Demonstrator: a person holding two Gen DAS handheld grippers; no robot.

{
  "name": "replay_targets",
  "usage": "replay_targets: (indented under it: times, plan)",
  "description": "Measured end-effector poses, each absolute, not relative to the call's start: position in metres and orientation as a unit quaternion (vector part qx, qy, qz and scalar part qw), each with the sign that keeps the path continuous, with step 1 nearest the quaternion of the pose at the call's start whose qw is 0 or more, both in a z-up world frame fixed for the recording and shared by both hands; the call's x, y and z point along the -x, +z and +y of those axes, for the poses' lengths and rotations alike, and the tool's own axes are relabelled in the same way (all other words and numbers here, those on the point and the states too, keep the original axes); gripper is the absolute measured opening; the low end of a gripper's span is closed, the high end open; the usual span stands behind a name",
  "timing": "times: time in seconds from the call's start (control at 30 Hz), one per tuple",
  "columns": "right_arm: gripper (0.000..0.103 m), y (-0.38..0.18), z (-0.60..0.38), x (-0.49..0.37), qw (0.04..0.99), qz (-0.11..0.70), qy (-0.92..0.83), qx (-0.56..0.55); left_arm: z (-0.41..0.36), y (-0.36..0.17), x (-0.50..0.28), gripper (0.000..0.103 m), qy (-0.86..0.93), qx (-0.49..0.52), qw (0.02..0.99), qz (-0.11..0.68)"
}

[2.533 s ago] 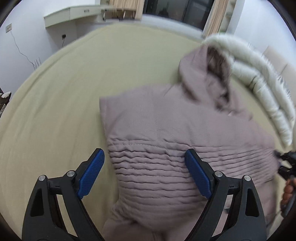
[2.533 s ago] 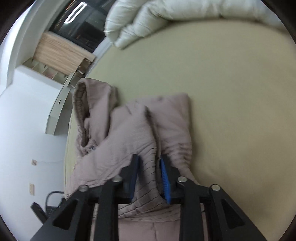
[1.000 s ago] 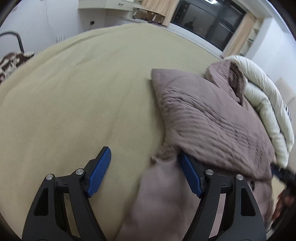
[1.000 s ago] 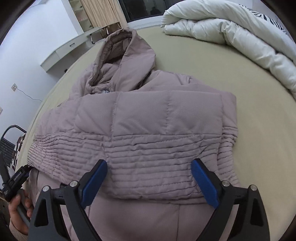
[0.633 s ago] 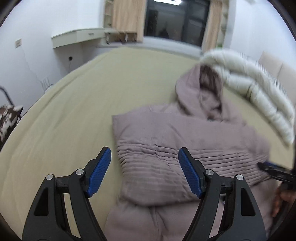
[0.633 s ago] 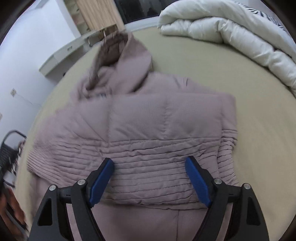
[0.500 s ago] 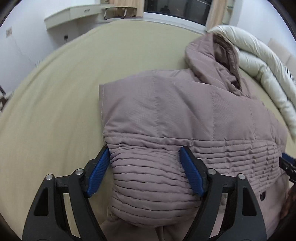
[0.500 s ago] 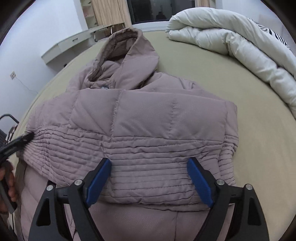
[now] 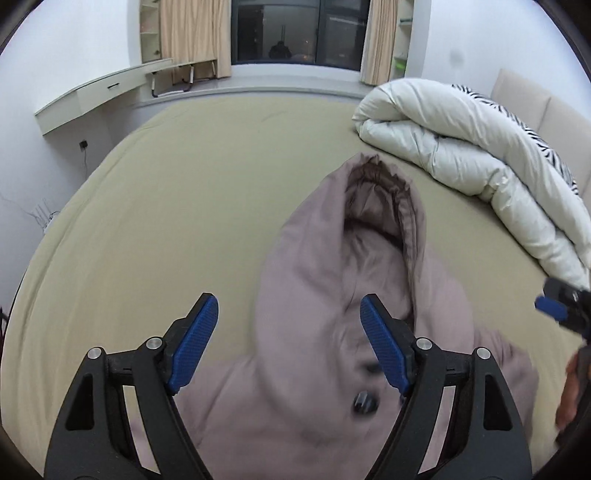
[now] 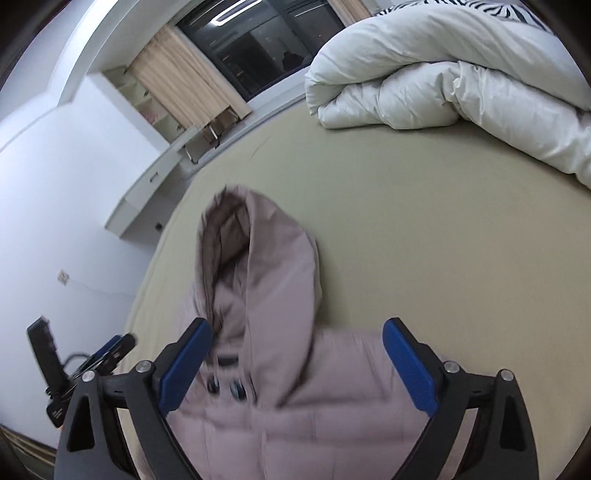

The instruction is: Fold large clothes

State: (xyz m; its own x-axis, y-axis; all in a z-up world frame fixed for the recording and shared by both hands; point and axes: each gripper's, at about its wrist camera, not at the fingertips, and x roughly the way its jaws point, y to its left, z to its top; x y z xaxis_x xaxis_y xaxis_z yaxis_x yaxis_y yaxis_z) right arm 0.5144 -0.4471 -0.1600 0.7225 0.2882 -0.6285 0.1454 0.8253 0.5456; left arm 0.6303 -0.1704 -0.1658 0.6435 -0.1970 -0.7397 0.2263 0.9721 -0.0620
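A mauve hooded puffer jacket (image 9: 317,332) lies on the olive-green bed (image 9: 166,206), its hood (image 9: 373,206) stretched flat toward the window. It also shows in the right wrist view (image 10: 280,332). My left gripper (image 9: 290,345) is open and empty, hovering over the collar just below the hood. My right gripper (image 10: 297,363) is open and empty over the same collar area, near the snaps (image 10: 223,387). The jacket's folded body lies below both views and is mostly hidden. The right gripper's tip (image 9: 554,306) shows at the left wrist view's right edge.
A rolled white duvet (image 9: 461,147) with a zebra-striped side lies at the bed's far right, also in the right wrist view (image 10: 443,74). A white desk shelf (image 9: 92,96) and window (image 9: 295,33) stand beyond the bed. The left gripper (image 10: 96,363) shows at left.
Both grippers have moved up from the folded ribbed hem toward the collar and hood. Both stay open. The right gripper let go of the fabric it pinched 2.5 s ago.
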Motion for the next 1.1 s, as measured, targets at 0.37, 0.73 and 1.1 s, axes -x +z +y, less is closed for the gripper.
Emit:
replay_targets:
  times: [0.37, 0.73, 1.1]
  plan:
    - [0.099, -0.188, -0.414, -0.605, 0.883, 0.406, 0.057, -0.229, -0.221, -0.239, -0.735, 0.072, -0.048, -0.070, 0.881, 0.466]
    - [0.060, -0.220, -0.361, -0.692, 0.862, 0.479, 0.019, -0.165, -0.191, -0.204, -0.709, 0.011, -0.116, -0.034, 0.900, 0.420]
    - [0.011, -0.121, -0.368, -0.527, 0.926, 0.332, 0.071, -0.165, -0.102, -0.131, -0.545, 0.008, -0.168, 0.078, 0.922, 0.340]
